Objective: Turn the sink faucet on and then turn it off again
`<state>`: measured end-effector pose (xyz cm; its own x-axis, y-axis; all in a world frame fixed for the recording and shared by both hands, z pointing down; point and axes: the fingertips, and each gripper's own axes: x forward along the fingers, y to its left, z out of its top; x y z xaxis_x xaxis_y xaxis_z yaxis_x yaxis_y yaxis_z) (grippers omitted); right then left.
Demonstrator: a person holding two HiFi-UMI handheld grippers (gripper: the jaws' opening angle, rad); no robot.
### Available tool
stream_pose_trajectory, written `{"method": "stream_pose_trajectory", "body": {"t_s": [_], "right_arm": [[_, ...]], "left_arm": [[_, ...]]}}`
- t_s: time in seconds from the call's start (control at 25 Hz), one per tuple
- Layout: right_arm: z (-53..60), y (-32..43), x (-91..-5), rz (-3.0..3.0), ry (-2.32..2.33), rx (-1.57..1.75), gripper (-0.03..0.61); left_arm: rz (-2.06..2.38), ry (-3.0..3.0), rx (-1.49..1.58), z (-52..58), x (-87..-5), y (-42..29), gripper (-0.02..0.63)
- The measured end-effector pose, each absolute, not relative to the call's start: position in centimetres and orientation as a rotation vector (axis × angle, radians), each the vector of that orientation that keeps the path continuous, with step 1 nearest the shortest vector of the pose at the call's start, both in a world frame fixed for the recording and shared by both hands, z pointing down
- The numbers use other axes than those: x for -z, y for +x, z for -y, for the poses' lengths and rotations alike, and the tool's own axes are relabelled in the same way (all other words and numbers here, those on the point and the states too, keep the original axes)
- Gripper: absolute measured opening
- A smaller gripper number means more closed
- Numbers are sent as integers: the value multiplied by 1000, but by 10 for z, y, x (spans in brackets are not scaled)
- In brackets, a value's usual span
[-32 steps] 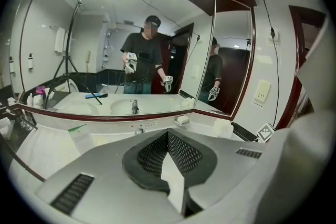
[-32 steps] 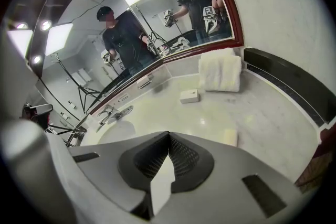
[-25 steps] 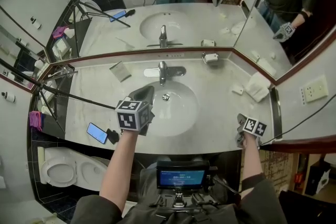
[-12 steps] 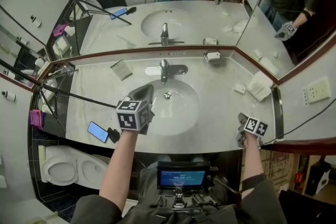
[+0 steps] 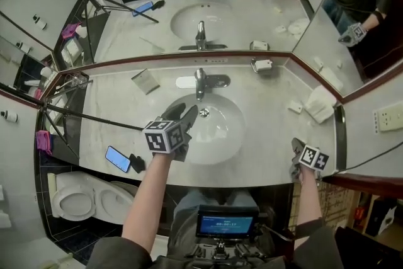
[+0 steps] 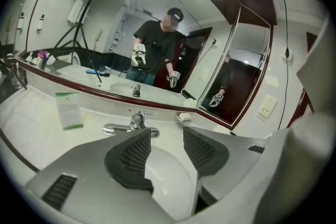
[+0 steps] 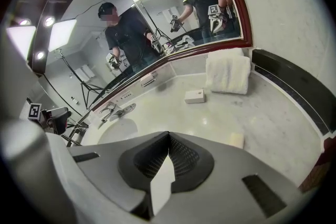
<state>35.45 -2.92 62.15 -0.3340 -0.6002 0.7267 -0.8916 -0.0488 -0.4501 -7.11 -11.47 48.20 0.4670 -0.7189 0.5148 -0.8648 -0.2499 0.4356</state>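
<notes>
Green-banded white card [image 5: 145, 81] near chrome faucet [image 5: 200, 80]: print unreadable.

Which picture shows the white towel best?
The right gripper view. There the folded towel looks big and clear, lying on the counter against the mirror. The head view shows it too, but small, near the counter's right end. In the left gripper view I cannot find it.

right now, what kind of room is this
Probably a hotel bathroom: a basin with a faucet, a toilet low on the left, and a folded towel.
</notes>
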Motion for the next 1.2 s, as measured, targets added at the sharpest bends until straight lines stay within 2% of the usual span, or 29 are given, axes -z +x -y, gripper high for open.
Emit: {"method": "stream_pose_trajectory", "body": {"t_s": [0.16,0.36,0.6,0.68,0.76,1.04,1.2], "right_arm": [[32,348,-624,1924,1583,-1325,6],[26,335,-628,1930,1567,-1320,6],[12,330,-639,1896,1572,-1341,6],[7,329,-645,1880,1579,-1350,6],[2,329,-650,1860,1592,-1364,6],[1,320,-655,1846,1609,-1366,6],[3,316,-655,1841,1617,-1372,6]], "left_arm": [[1242,1978,-216,135,-516,-69,232],[1036,1837,34,167,-544,-72,232],[877,1755,83,198,-577,-77,230],[844,1738,66,205,-588,-79,227],[812,1716,55,212,-598,-81,195],[688,1661,12,226,-620,-73,194],[637,1615,57,235,-624,-70,153]]}}
